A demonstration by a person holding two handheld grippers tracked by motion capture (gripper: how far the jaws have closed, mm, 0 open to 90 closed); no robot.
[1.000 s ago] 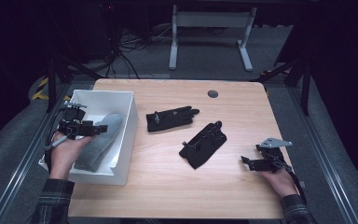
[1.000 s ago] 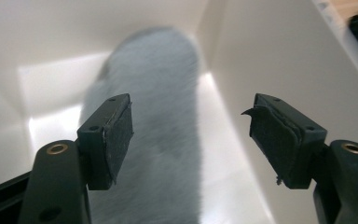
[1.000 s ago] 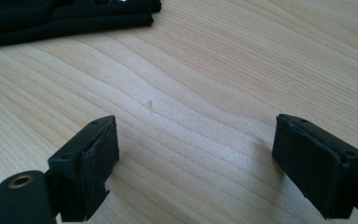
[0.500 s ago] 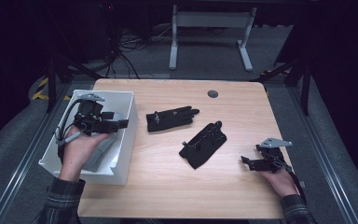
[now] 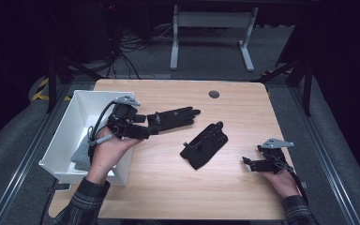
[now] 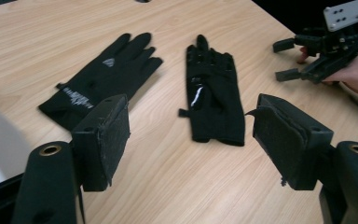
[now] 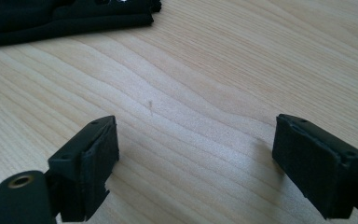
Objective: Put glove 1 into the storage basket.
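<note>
Logo glove (image 5: 173, 118) lies flat on the desk (image 5: 243, 98), just right of the white bin (image 5: 65, 136); second glove (image 5: 205, 145) lies near it, mid-desk. Left claw (image 5: 151, 130) is at the logo glove's cuff, jaws wide, nothing held. Right claw (image 5: 248, 162) rests on the desk's right side, open, empty. Grey cloth (image 5: 80, 154) in the bin.

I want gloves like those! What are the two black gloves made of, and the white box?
The glove with the white logo looks like soft, matte knit fabric, lying limp and flat. The other glove looks like fabric too, with shiny patches, maybe rubbery grip. The white box seems smooth, stiff plastic, though that is hard to tell for sure.
</note>
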